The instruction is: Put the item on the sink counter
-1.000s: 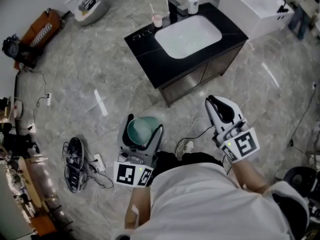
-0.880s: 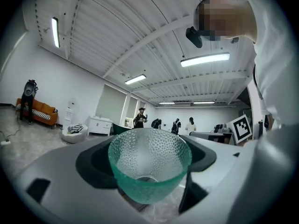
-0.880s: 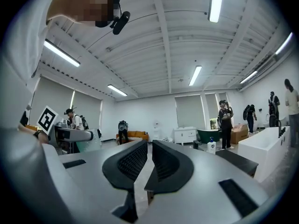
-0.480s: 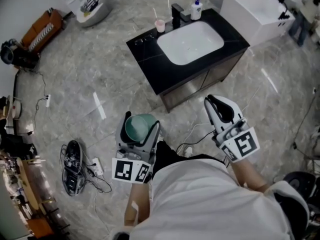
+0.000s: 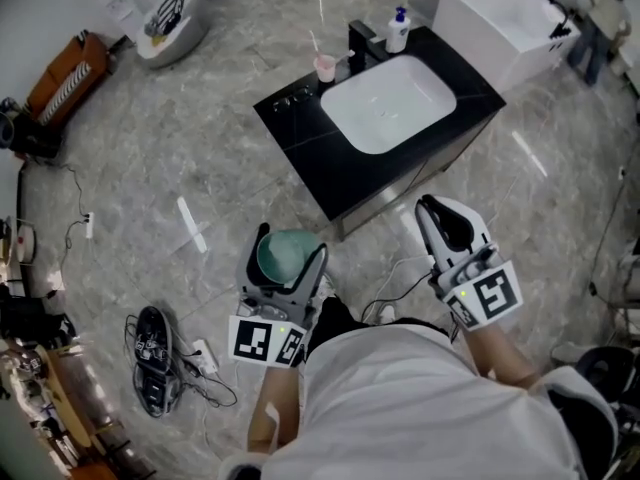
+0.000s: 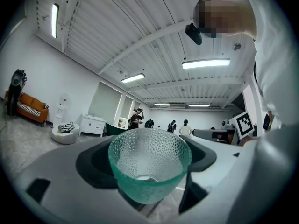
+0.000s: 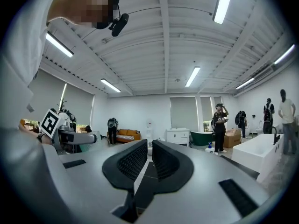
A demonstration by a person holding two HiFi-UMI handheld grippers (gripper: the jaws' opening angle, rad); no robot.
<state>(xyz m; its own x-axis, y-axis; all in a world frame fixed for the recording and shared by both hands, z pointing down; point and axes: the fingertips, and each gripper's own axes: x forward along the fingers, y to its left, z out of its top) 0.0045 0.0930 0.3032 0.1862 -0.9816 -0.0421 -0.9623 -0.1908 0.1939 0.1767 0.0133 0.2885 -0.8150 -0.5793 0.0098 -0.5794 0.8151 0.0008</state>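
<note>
Carried at the near left, a teal dimpled glass bowl [image 6: 149,157] sits clamped by its sides in the left gripper [image 5: 290,250], well short of the far black sink counter [image 5: 300,128]. The right gripper [image 7: 144,160] is empty, its 2 jaws together. The glass is likely rigid, slippery and breakable.

L hand-held gripper [image 5: 291,247] grips bowl [image 6: 149,164]; R hand-held gripper [image 5: 432,206] closed.

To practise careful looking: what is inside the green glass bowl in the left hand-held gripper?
Nothing shows inside the green glass bowl: its dimpled wall and base look bare. The left hand-held gripper grips it; its jaws cover the outer sides.
</note>
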